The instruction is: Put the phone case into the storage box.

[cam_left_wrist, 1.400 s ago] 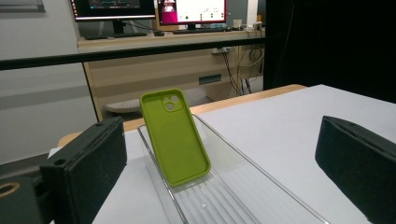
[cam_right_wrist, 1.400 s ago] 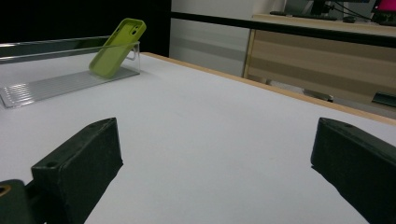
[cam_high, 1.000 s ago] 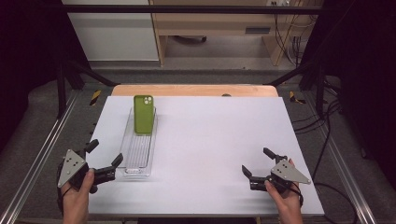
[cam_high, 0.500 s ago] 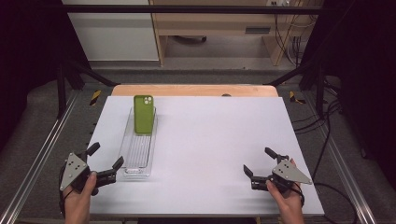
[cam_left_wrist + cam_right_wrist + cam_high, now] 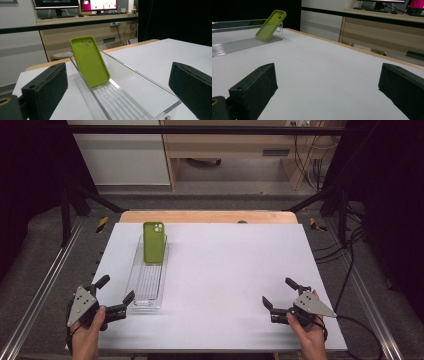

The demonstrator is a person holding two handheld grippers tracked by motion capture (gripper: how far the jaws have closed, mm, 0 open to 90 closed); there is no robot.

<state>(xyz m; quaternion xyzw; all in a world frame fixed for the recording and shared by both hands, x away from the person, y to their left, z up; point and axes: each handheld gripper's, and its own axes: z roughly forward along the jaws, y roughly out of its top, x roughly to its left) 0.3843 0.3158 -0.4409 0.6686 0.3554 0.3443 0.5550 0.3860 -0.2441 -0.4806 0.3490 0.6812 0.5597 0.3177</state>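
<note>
Green phone case point(image 5: 154, 242) leaning inside clear tray point(image 5: 144, 296), far end.

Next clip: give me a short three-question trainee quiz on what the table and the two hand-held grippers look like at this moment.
1. True or false: the green phone case lies flat on the bare table.
2. Which hand-held gripper is nearer the clear tray? A) left hand-held gripper B) right hand-held gripper
3. Fill in: both hand-held grippers have their jaws ____.

Key
1. False: it leans tilted against the far end wall of the clear tray, its lower edge on the tray floor.
2. A: its jaws sit just off the tray's near end, while the right one is across the table.
3. Open, with nothing between them.
</note>
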